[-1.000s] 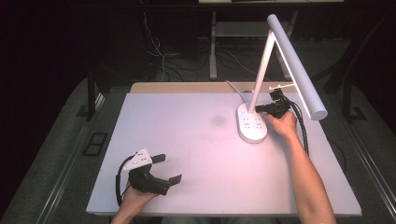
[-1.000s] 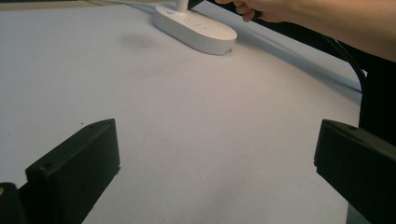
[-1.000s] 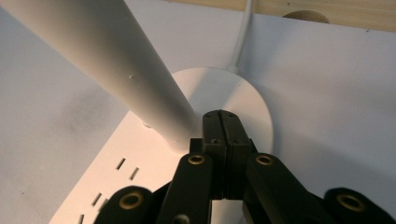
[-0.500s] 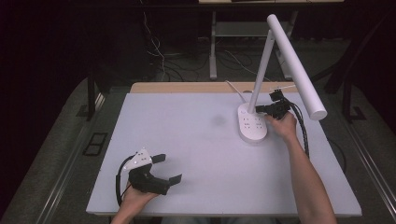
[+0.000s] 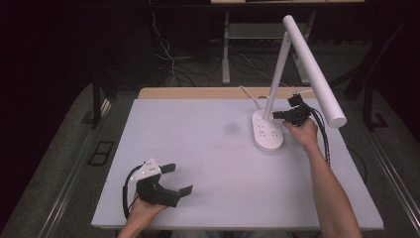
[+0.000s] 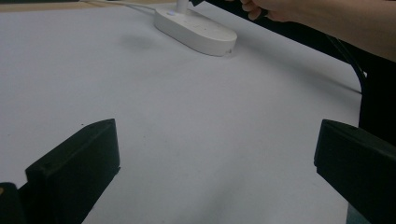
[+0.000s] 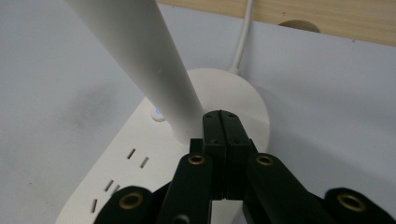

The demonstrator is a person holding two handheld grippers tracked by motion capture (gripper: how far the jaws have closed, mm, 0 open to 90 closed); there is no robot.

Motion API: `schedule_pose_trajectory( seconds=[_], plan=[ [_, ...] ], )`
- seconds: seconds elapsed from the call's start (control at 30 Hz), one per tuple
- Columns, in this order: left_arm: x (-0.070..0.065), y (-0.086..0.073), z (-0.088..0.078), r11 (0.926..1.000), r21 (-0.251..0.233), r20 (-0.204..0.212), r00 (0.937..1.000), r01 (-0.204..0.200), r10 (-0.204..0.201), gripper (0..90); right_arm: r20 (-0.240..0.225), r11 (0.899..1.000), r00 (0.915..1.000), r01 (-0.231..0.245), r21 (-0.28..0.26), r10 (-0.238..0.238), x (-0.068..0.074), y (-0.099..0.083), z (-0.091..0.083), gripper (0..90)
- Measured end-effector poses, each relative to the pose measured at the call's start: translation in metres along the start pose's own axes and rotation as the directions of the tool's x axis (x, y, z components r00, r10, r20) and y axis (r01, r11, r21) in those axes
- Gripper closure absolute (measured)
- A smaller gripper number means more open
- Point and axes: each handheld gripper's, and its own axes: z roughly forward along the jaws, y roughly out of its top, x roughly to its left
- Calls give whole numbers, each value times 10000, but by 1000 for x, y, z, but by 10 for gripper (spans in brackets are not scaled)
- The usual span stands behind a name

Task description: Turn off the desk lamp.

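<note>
Pressing at the foot of the lamp looks to be the step in hand: the right claw (image 7: 223, 122), its jaws closed flat together with nothing between them, has its tip against or just beside the slanted white stem where this meets the white oval plastic lamp base with socket slots (image 7: 140, 158). In the high view that claw (image 5: 281, 114) hovers at the stem of the tall white desk lamp with a long tube head (image 5: 311, 62), which stands at the far right of the pale grey table (image 5: 198, 148).

A small round button with a blue glow (image 7: 158, 113) sits on the base left of the stem; the claw tip is not on it. Judging by this, the next move calls for shifting the closed tip over and down onto that button, gently enough that the base doesn't slide.

At the near left, the left claw (image 5: 179, 178) rests wide open and empty.
</note>
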Motion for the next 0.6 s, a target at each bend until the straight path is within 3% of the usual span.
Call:
schedule_pose_trajectory(
  seconds=[0.43,0.47,0.6],
  plan=[
    [-3,0,1,10000,6,44,10000,-9,9,0,-240,9986,9997,-92,-525,79,-2,-12,-36,898],
    [-3,0,2,10000,-8,46,10000,8,-8,0,-299,9982,9995,-113,-583,96,-1,-13,-39,841],
    [-4,0,3,10000,43,73,10000,-47,47,0,-427,9977,9991,-58,-677,29,3,-21,-50,820]
  ],
)
